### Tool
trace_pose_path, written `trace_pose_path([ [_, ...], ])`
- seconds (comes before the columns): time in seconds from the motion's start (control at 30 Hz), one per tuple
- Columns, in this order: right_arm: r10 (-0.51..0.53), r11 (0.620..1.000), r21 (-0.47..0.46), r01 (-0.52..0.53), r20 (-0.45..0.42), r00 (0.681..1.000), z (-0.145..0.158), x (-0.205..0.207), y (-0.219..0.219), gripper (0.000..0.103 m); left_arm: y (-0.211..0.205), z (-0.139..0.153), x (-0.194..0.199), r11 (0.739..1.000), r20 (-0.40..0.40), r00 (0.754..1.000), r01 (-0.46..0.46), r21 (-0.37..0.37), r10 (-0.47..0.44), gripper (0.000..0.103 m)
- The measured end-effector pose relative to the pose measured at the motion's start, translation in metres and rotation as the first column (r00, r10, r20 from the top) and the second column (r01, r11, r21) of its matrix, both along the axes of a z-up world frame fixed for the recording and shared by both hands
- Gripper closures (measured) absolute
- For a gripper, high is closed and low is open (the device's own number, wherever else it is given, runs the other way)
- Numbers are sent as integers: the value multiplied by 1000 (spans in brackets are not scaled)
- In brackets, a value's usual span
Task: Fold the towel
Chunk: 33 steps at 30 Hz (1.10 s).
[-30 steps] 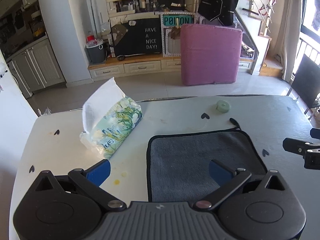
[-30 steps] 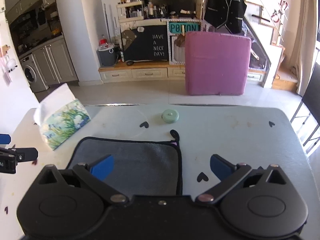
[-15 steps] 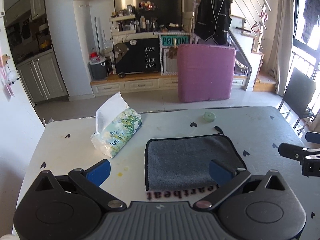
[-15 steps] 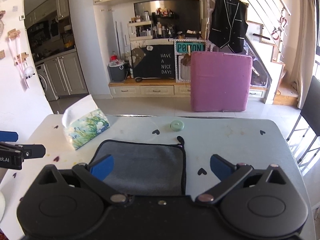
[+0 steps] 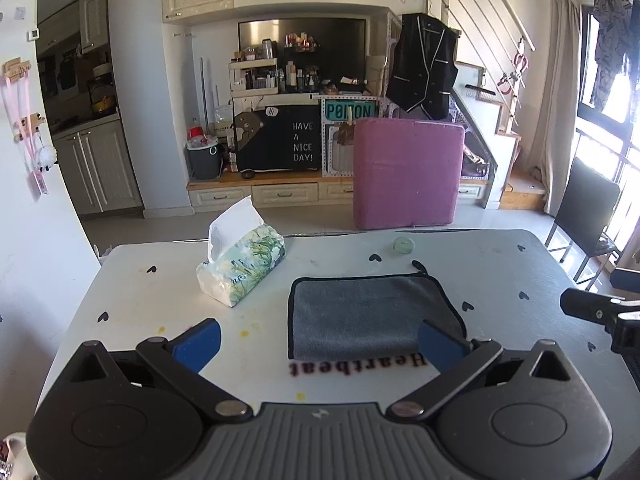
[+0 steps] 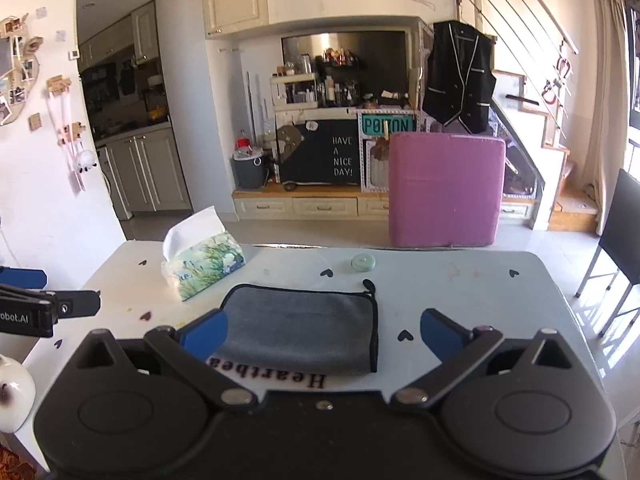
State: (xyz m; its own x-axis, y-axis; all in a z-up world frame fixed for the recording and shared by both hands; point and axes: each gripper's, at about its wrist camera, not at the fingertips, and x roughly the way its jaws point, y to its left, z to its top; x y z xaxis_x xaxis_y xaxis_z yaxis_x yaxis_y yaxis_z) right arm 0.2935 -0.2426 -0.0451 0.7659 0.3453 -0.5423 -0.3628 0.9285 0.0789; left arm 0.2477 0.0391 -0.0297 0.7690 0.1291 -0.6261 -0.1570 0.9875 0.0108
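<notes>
Left wrist view
left gripper (image 5: 319, 338): jaws spread wide, nothing between them; hangs above the near table edge, clear of the cloth
towel (image 5: 370, 314): grey with dark trim, lying flat mid-table, looks folded over at least once; hang loop at the far right corner; near edge just beyond the "Heartbeat" lettering
tissue pack (image 5: 242, 268): floral, to the left of the towel and apart from it, one sheet sticking up
small green disc (image 5: 403, 245): farther back, near the far edge of the table (image 5: 132, 304)

Right wrist view
right gripper (image 6: 323, 334): also wide open and empty; its left finger sits over the towel's near left corner in this view, can't tell if it touches
towel (image 6: 308, 326): same flat rectangle, trimmed side edge on the right

What could go wrong (my guess)
uneven pinch: if the two grippers grab at different depths the next fold goes skewed
grabbing one layer: a shallow bite on the doubled edge could peel the top layer and undo the fold
tissue pack: a wide swing on the left could knock it; honestly the closest hazard
</notes>
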Motion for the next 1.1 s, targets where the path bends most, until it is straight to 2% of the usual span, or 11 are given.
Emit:
trace_pose_path([
  [0.63,25,1000,8,-26,112,993,16,-99,-28,0,-24,10,-86,1000,83,996,12,22,-13,0],
  [1.1,16,999,41,-22,126,992,12,-157,-46,0,-36,5,-143,998,111,993,42,43,-46,0],
])
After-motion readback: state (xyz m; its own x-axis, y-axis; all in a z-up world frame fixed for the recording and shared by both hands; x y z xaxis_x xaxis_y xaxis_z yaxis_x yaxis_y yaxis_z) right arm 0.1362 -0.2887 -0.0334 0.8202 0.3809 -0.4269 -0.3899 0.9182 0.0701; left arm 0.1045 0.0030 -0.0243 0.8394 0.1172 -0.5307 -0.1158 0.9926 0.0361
